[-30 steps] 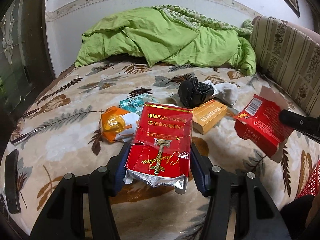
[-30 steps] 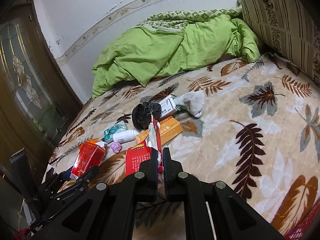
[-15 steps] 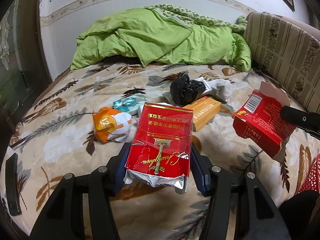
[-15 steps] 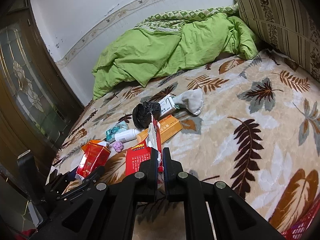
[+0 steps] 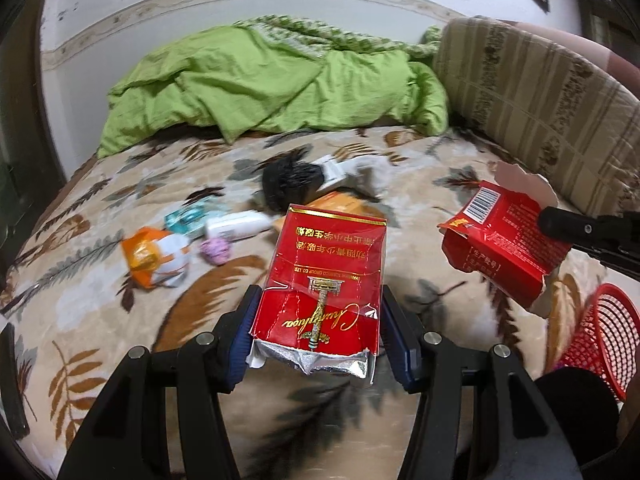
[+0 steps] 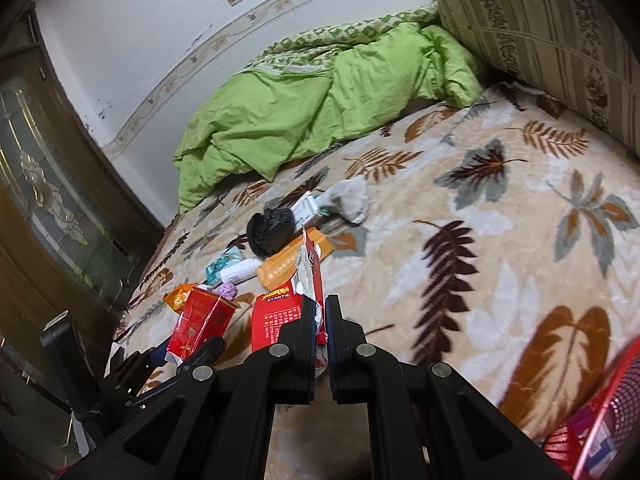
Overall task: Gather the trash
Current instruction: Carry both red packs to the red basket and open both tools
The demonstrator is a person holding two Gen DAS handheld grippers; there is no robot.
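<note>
My left gripper (image 5: 320, 300) is shut on a red cigarette pack (image 5: 324, 272) with torn foil at its near end, held above the leaf-patterned blanket (image 5: 100, 320). My right gripper (image 6: 320, 312) is shut on a torn, flattened red carton (image 6: 280, 316); in the left wrist view that carton (image 5: 496, 248) hangs at the right. More trash lies mid-bed: a black bag (image 5: 290, 190), an orange box (image 5: 336, 204), a white bottle (image 5: 238, 226), a teal wrapper (image 5: 188, 218), an orange-white wrapper (image 5: 156, 256) and a purple wad (image 5: 216, 251).
A red mesh basket (image 5: 596, 332) stands at the lower right, beside the bed's near edge. A green quilt (image 5: 272, 84) is heaped at the far end. A striped cushion (image 5: 540, 92) lines the right side. A grey sock (image 6: 352, 200) lies past the black bag.
Both grippers have shifted sideways with their loads still held. The red basket has come into view at the lower right, and the white bottle and purple wad now show left of the pack.
</note>
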